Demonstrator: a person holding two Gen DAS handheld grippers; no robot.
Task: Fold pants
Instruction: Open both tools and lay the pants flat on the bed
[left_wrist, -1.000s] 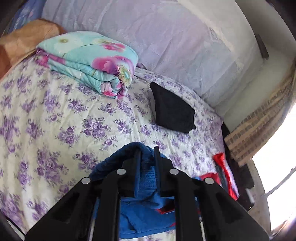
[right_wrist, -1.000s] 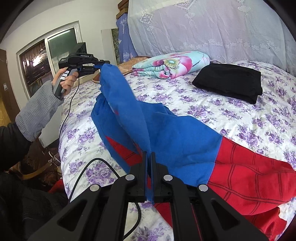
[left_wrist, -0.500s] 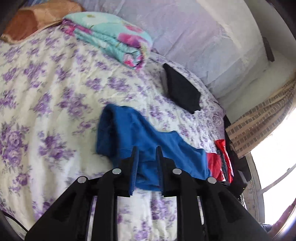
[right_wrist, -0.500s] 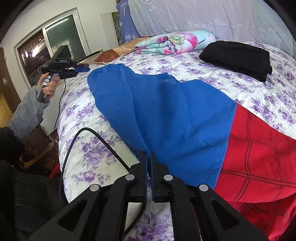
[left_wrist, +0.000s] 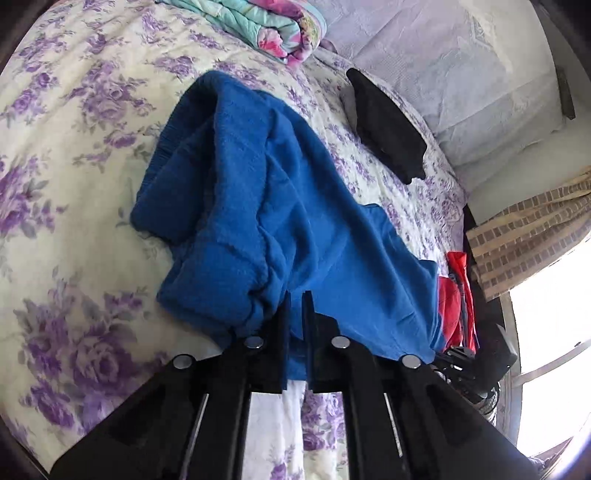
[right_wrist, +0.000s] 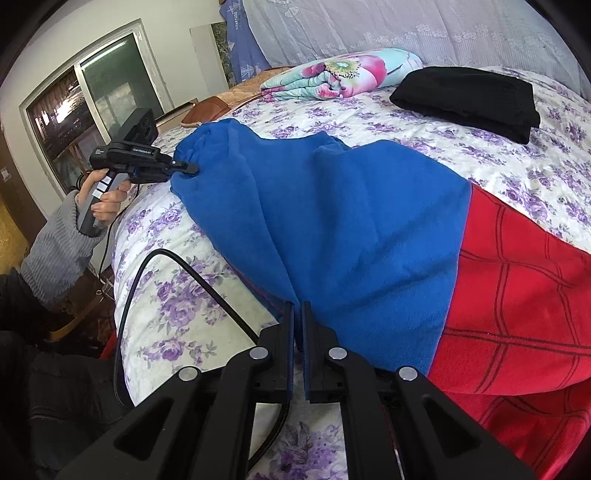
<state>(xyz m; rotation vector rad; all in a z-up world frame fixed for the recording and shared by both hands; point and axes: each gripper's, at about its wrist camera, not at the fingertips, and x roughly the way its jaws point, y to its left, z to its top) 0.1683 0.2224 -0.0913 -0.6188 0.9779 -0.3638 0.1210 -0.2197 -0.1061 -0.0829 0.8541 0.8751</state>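
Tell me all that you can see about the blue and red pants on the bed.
The pants look like soft fleece. One part is plain blue, the other red with thin dark grid lines. They lie spread, a little rumpled, on the purple-flowered bedsheet. The blue end looks gathered, perhaps an elastic edge. The left gripper pinches that far blue end, and the right gripper is shut on the near blue edge. They lie apart from the black folded garment.

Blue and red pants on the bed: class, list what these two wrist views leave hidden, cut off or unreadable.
- Pants: in the right wrist view the red part runs off the right and bottom edges, so their full length is unknown.
- Underside of the blue cuffs: left wrist view, covered by bunched fabric.
- Left hand-held gripper: right wrist view, its label is too small to read.
- Folded black garment: type unclear in both views.
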